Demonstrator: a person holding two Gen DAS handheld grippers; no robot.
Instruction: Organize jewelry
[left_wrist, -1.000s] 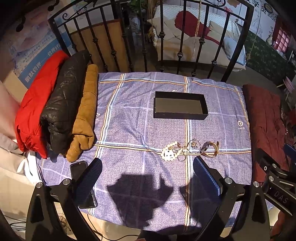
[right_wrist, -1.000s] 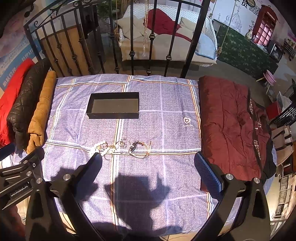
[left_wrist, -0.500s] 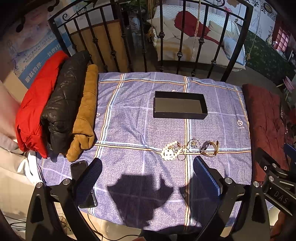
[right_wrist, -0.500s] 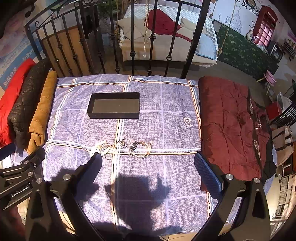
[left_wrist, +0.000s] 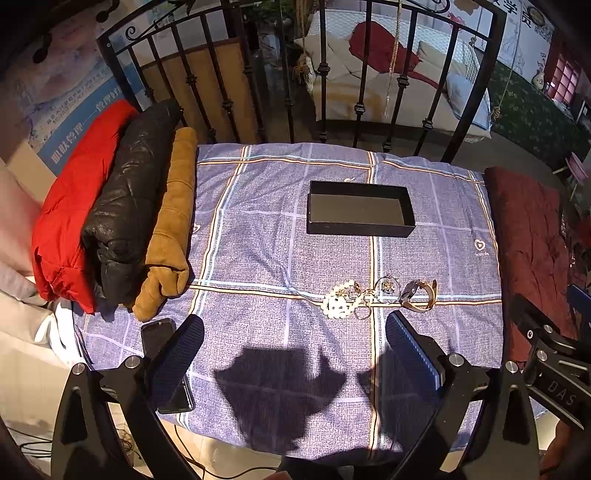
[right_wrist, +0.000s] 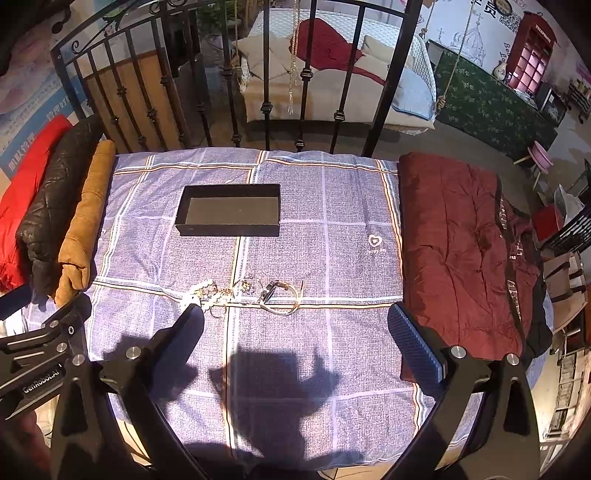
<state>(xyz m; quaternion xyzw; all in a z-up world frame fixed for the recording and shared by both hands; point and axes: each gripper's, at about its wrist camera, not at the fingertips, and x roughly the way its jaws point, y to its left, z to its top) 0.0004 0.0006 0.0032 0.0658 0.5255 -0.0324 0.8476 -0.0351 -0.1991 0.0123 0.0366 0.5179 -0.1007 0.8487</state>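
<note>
Hovering over the near edge of the checked bedspread (left_wrist: 258, 258), both tongs stand spread wide and hold nothing. In the left wrist view the left gripper (left_wrist: 293, 345) has the jewelry cluster (left_wrist: 380, 297) above and right of its centre, close to the right fingertip; the cluster's long axis runs left to right along an orange stripe, pearl beads (left_wrist: 338, 302) leftmost, watch (left_wrist: 417, 293) rightmost. The empty black box (left_wrist: 360, 208) lies beyond, toward frame centre. In the right wrist view the right gripper (right_wrist: 295, 321) sees the cluster just left of centre, partly behind its left fingertip. Neither looks clearly nearer. Only the left view shows a phone (left_wrist: 159, 332) at lower left.
</note>
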